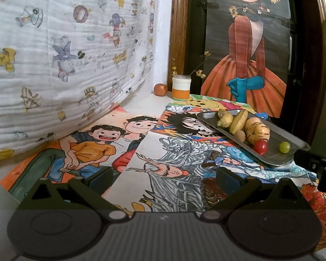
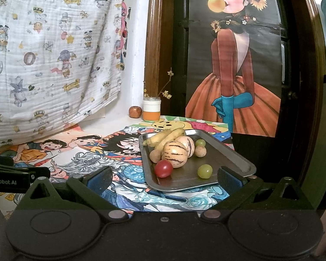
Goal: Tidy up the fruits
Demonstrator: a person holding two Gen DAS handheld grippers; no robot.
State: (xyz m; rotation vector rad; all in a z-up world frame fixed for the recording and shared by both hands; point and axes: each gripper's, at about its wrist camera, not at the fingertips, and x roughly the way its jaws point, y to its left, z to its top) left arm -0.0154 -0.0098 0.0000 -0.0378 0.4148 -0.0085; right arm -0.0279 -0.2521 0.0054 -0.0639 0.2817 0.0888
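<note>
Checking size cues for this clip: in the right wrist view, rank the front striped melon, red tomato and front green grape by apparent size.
1. Front striped melon
2. Red tomato
3. Front green grape, slightly smaller than the tomato

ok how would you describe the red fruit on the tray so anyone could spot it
Find the metal tray lying on the cartoon posters. At its near end, just in front of the striped melons, sits a small round tomato. It is the only red thing on the tray; the grape beside it is green.
</note>
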